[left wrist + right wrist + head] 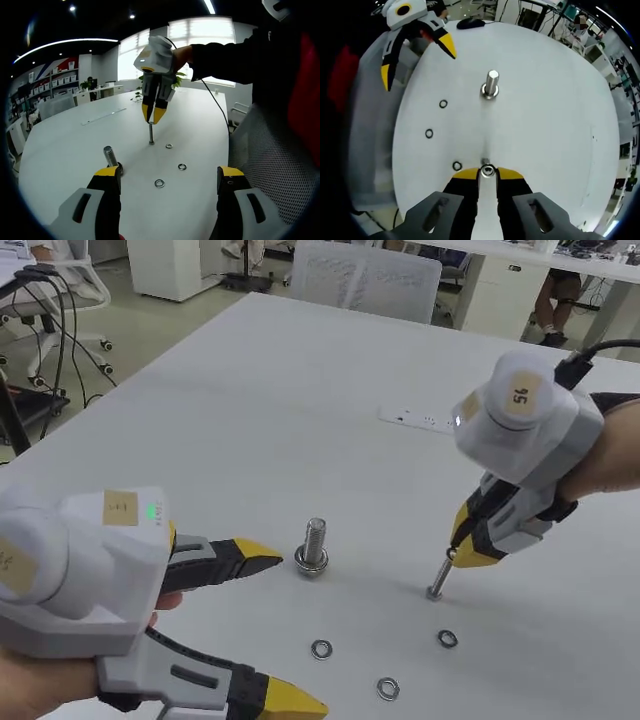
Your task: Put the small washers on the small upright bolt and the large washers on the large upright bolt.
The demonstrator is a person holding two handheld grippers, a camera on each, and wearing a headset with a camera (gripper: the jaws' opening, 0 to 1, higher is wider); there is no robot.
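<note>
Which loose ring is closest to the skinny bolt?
The silver metal washer right beside the thin upright bolt; the other two lie farther off.

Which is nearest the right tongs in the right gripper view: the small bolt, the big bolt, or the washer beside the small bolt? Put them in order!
1. Small bolt: right at the tips of the right tongs.
2. Washer: lying just left of the tips.
3. Big bolt: farthest, straight ahead.

Bright, even overhead light, soft shadows; fisheye views warp at edges.
</note>
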